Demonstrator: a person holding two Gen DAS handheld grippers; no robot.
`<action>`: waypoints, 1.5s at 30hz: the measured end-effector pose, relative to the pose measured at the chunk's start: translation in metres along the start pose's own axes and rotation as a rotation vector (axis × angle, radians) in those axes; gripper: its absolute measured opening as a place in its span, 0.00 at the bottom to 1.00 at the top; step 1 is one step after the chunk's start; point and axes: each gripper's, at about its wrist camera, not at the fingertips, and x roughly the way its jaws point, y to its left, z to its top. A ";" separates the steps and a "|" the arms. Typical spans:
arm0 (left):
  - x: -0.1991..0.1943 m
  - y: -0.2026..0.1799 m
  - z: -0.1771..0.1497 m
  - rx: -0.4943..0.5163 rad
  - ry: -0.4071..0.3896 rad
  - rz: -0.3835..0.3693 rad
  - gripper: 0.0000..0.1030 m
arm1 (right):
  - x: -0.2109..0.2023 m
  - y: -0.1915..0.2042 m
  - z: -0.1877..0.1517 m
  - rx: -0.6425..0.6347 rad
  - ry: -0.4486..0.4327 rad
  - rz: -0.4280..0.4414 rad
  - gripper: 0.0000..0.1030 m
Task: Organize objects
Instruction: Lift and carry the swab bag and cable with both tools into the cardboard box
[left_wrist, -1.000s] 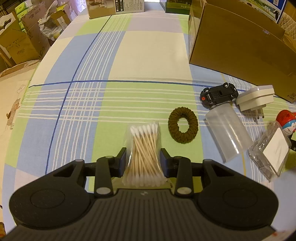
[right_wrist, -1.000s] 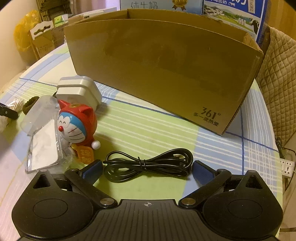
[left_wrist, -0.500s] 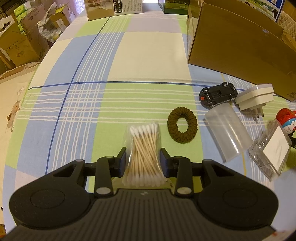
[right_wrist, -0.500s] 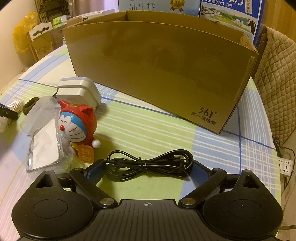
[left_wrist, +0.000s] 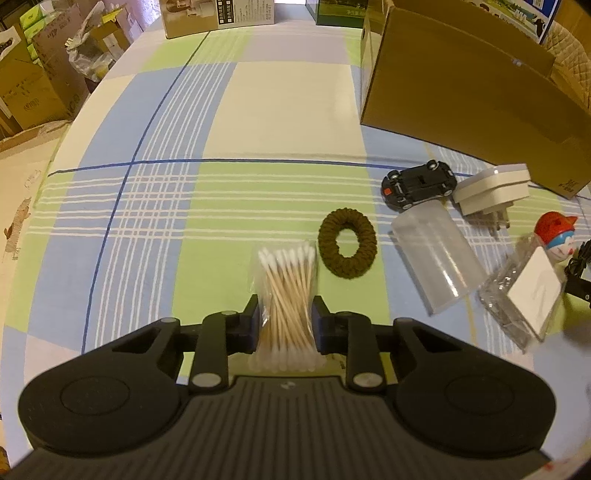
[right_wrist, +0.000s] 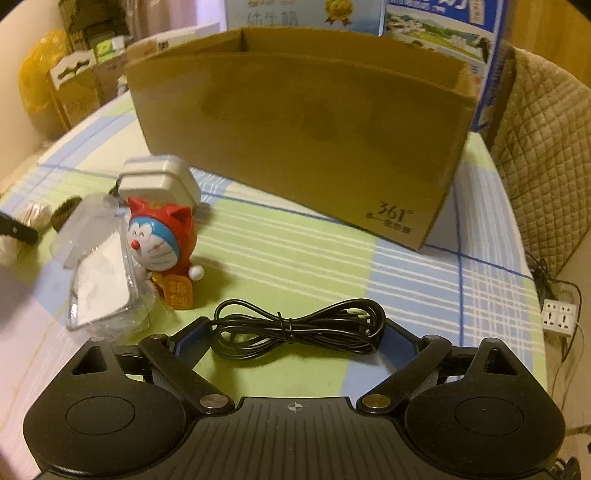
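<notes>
A clear bag of cotton swabs (left_wrist: 290, 280) lies on the checked tablecloth. My left gripper (left_wrist: 286, 321) is closing on the bag's middle, and both pads press its sides. In the right wrist view a coiled black cable (right_wrist: 290, 326) lies between the fingers of my right gripper (right_wrist: 293, 338). That gripper stands open, with its pads just outside the coil's two ends. An open brown cardboard box (right_wrist: 295, 129) stands behind the cable and shows at the far right (left_wrist: 461, 85) in the left wrist view.
Right of the swabs lie a brown hair tie (left_wrist: 347, 243), a black toy car (left_wrist: 417, 183), a white plug adapter (left_wrist: 491, 188), a clear plastic cylinder (left_wrist: 436, 258) and a clear packet (left_wrist: 528, 295). A red cat figure (right_wrist: 162, 243) stands left of the cable. Cartons line the table's far edge.
The left jaws have drawn in and now pinch the swab bag. The right gripper has barely shifted, still open around the cable.
</notes>
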 end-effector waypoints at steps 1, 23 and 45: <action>-0.002 0.000 0.001 0.001 -0.003 -0.003 0.22 | -0.002 -0.001 0.001 0.007 -0.008 -0.002 0.89; -0.076 -0.049 0.058 0.073 -0.198 -0.159 0.22 | -0.056 0.016 0.069 -0.020 -0.214 0.077 0.89; -0.086 -0.124 0.138 0.152 -0.306 -0.271 0.22 | -0.048 -0.004 0.140 -0.057 -0.334 0.064 0.89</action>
